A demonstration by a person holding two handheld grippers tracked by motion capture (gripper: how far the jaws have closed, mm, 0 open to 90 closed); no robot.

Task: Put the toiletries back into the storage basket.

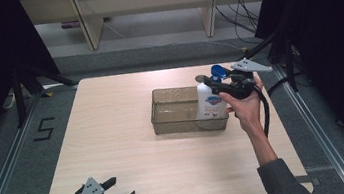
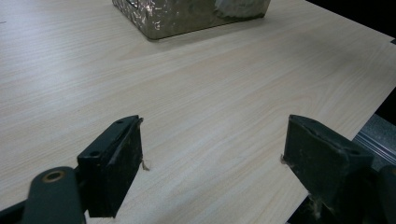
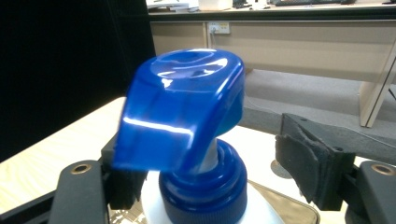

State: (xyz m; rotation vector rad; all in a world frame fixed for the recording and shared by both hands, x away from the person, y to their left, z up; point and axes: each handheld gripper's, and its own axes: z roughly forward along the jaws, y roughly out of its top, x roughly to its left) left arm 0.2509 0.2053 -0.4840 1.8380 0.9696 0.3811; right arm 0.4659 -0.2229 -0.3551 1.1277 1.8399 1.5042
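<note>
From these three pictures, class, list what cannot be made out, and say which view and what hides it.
- Bottle label: high view, too small to read.
- Right gripper's grip: right gripper view, the blue pump covers the left pad; contact with the neck is unclear.
- Bottle base: high view, behind the tray wall; resting or lifted is unclear.
- Tray: left gripper view, cut off by the top edge.
- Left gripper: high view, hand cut by the bottom edge.

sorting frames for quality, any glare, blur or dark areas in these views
Right gripper view: bright glare streaks on the blue pump head, which sits soft and close to the lens. Left gripper view: table grain sharp and evenly lit, the tray glinting at the top edge. High view: both sides fall into near-black, the bottle small but readable.
</note>
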